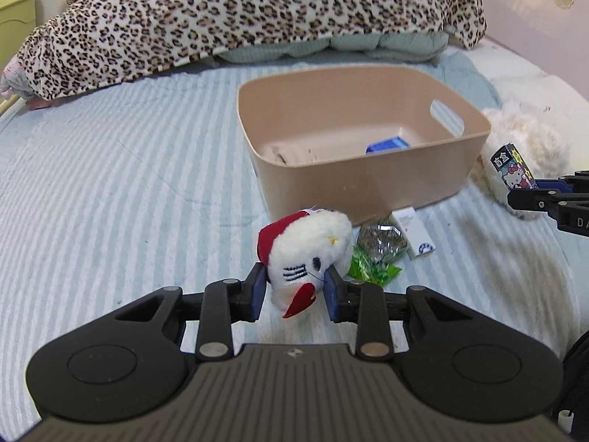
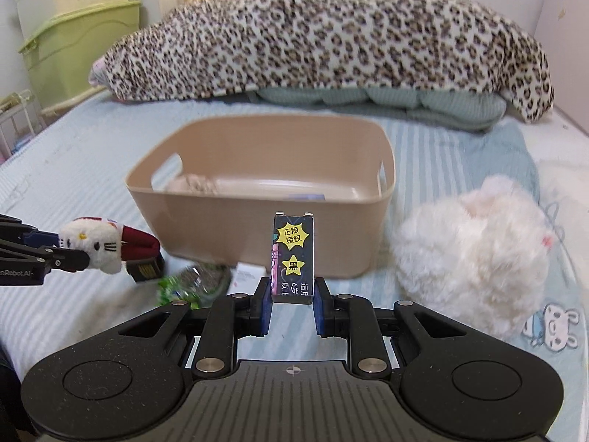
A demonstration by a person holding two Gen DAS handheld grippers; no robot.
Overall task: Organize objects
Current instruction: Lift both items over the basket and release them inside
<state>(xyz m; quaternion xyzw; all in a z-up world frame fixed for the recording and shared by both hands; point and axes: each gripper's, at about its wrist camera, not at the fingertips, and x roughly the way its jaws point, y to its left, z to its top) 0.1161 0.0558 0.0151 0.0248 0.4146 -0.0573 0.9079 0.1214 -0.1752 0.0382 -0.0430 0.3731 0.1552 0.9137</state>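
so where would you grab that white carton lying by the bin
Take the white carton across its two long narrow sides, coming straight down from above. It lies flat on the bed, its far end against the beige bin and the dark foil packet crowding its left side, so low approaches look blocked.

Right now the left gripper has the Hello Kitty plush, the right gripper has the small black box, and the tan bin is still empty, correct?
Not quite: the tan bin is not empty. The left wrist view shows a blue item and a beige lump inside. The rest holds: left gripper grips the Hello Kitty plush, right gripper grips the small black box.
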